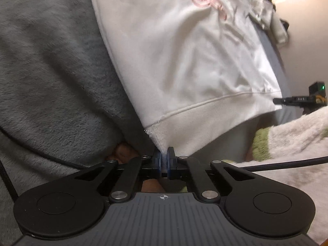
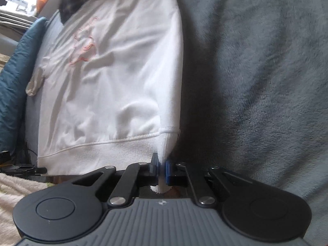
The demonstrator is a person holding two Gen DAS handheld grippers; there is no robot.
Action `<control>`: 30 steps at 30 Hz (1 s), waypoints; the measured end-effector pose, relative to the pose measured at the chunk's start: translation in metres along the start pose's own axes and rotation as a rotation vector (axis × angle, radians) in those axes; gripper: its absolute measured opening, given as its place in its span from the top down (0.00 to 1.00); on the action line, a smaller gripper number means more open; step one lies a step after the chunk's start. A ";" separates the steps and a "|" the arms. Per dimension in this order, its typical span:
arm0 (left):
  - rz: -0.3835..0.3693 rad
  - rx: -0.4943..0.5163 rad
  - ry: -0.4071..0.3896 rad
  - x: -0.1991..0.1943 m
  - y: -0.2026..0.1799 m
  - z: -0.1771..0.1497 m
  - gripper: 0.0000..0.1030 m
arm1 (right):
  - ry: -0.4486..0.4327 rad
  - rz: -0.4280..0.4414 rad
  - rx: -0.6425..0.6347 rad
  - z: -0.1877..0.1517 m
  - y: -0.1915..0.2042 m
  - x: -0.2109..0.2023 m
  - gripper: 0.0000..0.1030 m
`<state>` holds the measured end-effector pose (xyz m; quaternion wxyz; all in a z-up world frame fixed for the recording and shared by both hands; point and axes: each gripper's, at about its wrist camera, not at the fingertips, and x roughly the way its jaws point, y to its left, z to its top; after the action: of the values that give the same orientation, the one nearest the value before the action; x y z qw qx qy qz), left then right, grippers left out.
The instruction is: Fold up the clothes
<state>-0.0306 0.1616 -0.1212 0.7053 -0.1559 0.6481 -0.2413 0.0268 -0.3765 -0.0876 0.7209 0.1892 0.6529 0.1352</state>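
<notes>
A white sweatshirt (image 1: 184,57) with pink stitching on its chest lies spread over a grey fleece blanket (image 1: 51,71). My left gripper (image 1: 164,160) is shut on the left corner of its ribbed hem, the cloth pinched between the blue pads. In the right wrist view the same white sweatshirt (image 2: 106,82) stretches away from me, and my right gripper (image 2: 162,170) is shut on the hem's right corner, with a tuft of white cloth poking out behind the pads. The hem between the two corners is lifted slightly off the blanket.
Grey fleece blanket (image 2: 256,82) covers the surface on the right. A teal quilted cover (image 2: 16,78) lies left of the sweatshirt. A cream and green fuzzy sleeve (image 1: 287,139) and a black cable (image 1: 287,164) cross the lower right. The other gripper's black tip (image 1: 295,99) shows at the far hem corner.
</notes>
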 end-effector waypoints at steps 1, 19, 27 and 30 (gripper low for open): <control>0.009 0.009 0.009 0.004 0.001 0.000 0.98 | 0.011 -0.006 0.006 0.001 -0.003 0.007 0.95; 0.266 0.124 -0.228 -0.061 -0.002 0.034 0.67 | -0.241 -0.196 -0.218 0.022 0.023 -0.044 0.56; 0.344 0.167 -0.465 -0.023 -0.030 0.127 0.67 | -0.318 -0.072 -0.789 0.042 0.155 0.036 0.61; 0.400 0.172 -0.479 0.010 -0.036 0.148 0.67 | -0.296 -0.071 -0.843 0.049 0.168 0.066 0.65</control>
<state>0.1110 0.1129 -0.0940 0.8819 -0.0178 0.4586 -0.1080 0.0911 -0.2023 -0.0673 0.8248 -0.1265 0.4366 0.3362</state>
